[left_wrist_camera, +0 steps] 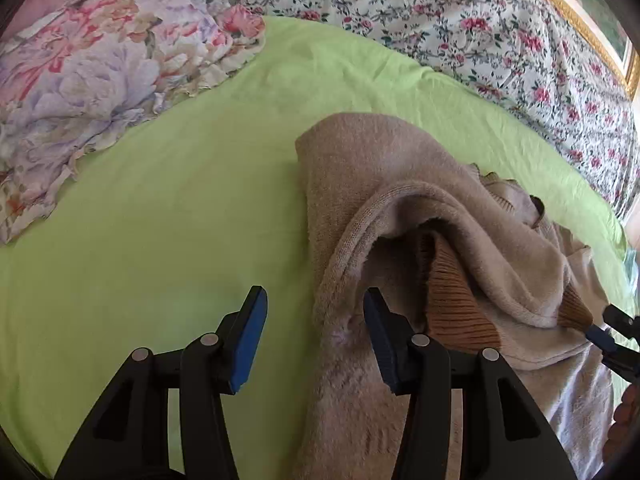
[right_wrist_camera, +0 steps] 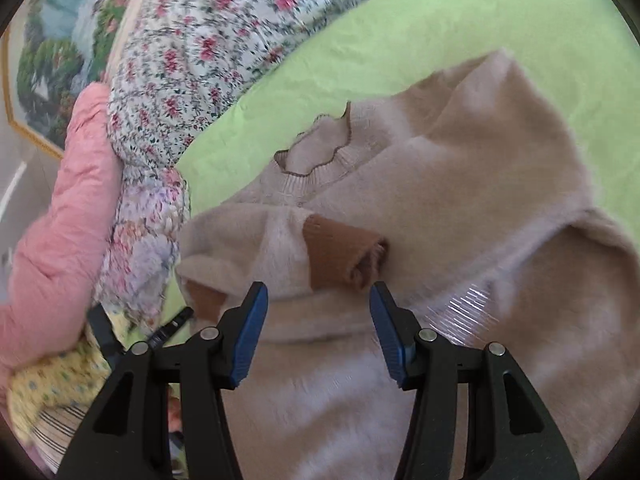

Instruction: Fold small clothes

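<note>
Fuzzy beige knit sweater with brown ribbed cuffs (right_wrist_camera: pixel 440 168): mid lime-green bedsheet (left_wrist_camera: pixel 160 200), sleeves folded inward; body fold apparently outstanding; left gripper (left_wrist_camera: pixel 316 336) and right gripper (right_wrist_camera: pixel 318 332): jaws apart, holding nothing.

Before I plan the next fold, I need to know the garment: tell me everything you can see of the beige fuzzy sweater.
The beige fuzzy sweater looks like soft, plush knit. It has a scalloped ribbed neckline edged in brown and ribbed brown cuffs. It lies partly folded on the lime green sheet, both sleeves turned in over the body, one cuff showing its open end. Neither pair of jaws grips it: the right gripper and the left gripper are open over its fabric.
</note>
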Motion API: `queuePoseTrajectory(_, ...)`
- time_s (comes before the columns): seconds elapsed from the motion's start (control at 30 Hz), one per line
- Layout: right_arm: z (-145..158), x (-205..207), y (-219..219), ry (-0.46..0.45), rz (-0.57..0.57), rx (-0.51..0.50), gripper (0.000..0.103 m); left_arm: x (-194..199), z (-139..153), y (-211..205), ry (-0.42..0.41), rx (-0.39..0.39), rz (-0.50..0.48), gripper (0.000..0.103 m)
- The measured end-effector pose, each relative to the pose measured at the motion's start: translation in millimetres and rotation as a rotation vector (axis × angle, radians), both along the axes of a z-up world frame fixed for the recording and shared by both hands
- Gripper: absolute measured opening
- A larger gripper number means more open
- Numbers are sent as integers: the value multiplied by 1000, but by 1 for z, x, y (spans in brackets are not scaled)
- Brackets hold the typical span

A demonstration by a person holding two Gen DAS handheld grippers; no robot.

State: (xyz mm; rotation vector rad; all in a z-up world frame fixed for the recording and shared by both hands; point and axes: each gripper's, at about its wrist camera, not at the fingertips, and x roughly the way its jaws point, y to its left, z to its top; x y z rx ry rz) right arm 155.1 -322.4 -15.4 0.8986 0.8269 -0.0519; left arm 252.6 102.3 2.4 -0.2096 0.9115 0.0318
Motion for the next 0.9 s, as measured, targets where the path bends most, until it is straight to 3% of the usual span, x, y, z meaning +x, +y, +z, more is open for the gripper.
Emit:
queuePoseTrajectory(0.13, -20, 14, 0, 45, -56, 51, 54, 8, -12, -8, 25, 38, -15, 49)
queuePoseTrajectory(0.27, -28, 14, -11, 39, -160, 72, 50, 16, -16, -8, 27, 20, 0, 49)
queuePoseTrajectory(0.33, -26, 16, -14, 40, -173, 49, 41, 17, -17, -9, 28, 17, 4, 49)
queuePoseTrajectory(0.37, -26, 20, -13, 39, -146, 43, 30, 18, -18, -8, 30, 18, 7, 49)
queuePoseTrajectory(0.4, -25, 22, -13, 33, -122, 46, 10, 18, -18, -9, 31, 20, 7, 49)
queuePoseTrajectory(0.43, -23, 25, -12, 26, -101, 49, 3, 19, -18, -9, 32, 24, 10, 49)
queuePoseTrajectory(0.53, 7, 28, -12, -76, -57, 24, 3, 21, -17, -10, 33, 33, 26, 47)
queuePoseTrajectory(0.63, 78, 14, -16, -265, -27, -70, 3, 23, -17, -7, 38, 30, 48, 46)
queuePoseTrajectory(0.73, 114, -5, -31, -326, -57, -156, 3, 22, -16, -5, 37, 32, 70, 46)
queuePoseTrajectory(0.8, 114, -17, -49, -310, -99, -178, 3, 17, -12, -4, 21, 18, 89, 47)
queuePoseTrajectory(0.9, 78, -22, -72, -201, -148, -160, 3, 8, -7, -8, -10, 30, 105, 46)
